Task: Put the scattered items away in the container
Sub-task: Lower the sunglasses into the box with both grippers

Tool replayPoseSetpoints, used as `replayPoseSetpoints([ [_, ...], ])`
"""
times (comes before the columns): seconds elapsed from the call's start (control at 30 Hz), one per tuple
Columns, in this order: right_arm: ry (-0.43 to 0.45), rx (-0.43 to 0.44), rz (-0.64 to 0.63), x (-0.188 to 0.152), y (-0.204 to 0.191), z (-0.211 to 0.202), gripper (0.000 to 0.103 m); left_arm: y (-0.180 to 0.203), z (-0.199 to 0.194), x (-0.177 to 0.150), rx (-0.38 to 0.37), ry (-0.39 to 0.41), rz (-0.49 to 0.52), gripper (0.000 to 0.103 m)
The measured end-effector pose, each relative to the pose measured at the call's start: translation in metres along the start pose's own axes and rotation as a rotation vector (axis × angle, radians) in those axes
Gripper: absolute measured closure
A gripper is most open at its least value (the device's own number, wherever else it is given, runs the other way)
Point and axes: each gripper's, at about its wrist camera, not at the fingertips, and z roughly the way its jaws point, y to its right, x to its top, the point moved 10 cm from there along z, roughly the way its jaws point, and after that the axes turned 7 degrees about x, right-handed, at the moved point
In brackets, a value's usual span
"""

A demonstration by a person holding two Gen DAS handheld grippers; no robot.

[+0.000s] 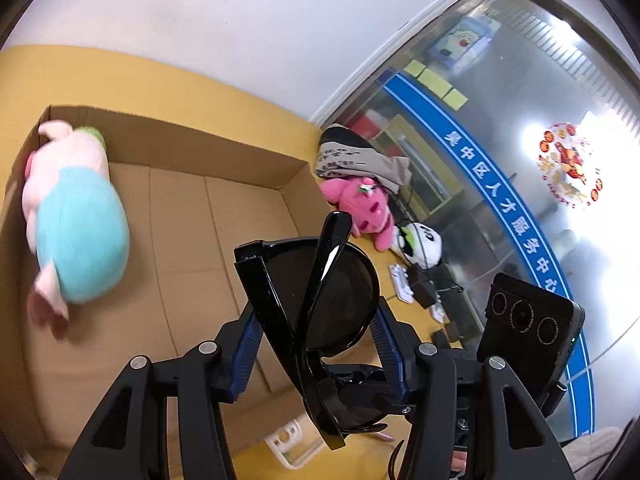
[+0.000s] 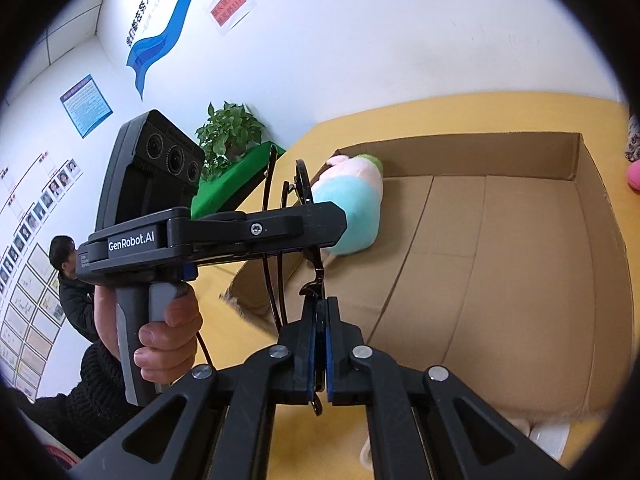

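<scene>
Black sunglasses [image 1: 320, 288], folded, stand upright between the blue pads of my left gripper [image 1: 316, 320], which is shut on them above the open cardboard box [image 1: 180, 136]. A plush pig [image 1: 80, 232] with a turquoise body lies against the box's left wall. In the right wrist view my right gripper [image 2: 320, 308] is shut on the temple of thin wire-frame glasses [image 2: 276, 240], just outside the box's [image 2: 460, 152] near left corner. A hand holds the left gripper [image 2: 256, 228] in side view there, in front of the pig [image 2: 356, 208].
On the yellow table [image 1: 80, 68] right of the box lie a pink plush [image 1: 364, 208], a panda plush [image 1: 420, 244], a folded cloth [image 1: 356, 156] and a power strip [image 1: 402, 284]. A white plastic item [image 1: 288, 440] lies near me. A potted plant [image 2: 230, 132] and a person [image 2: 68, 264] are at the left.
</scene>
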Motion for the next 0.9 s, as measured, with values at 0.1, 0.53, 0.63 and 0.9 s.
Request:
replayPoseSetpoints([
  [0.1, 0.004, -0.006, 0.019, 0.026, 0.013, 0.008, 0.100, -0.007, 0.012, 0.030, 0.026, -0.019, 0.009, 0.046],
  [0.53, -0.020, 0.016, 0.255, 0.110, 0.118, 0.079, 0.099, -0.091, 0.111, 0.124, 0.178, -0.201, -0.050, 0.049],
  [0.63, -0.055, 0.032, 0.335, 0.103, 0.146, 0.104, 0.099, -0.117, 0.140, 0.118, 0.221, -0.273, -0.091, 0.050],
  [0.9, -0.152, 0.035, 0.479, 0.065, 0.190, 0.151, 0.100, -0.157, 0.187, 0.090, 0.353, -0.415, -0.139, 0.055],
])
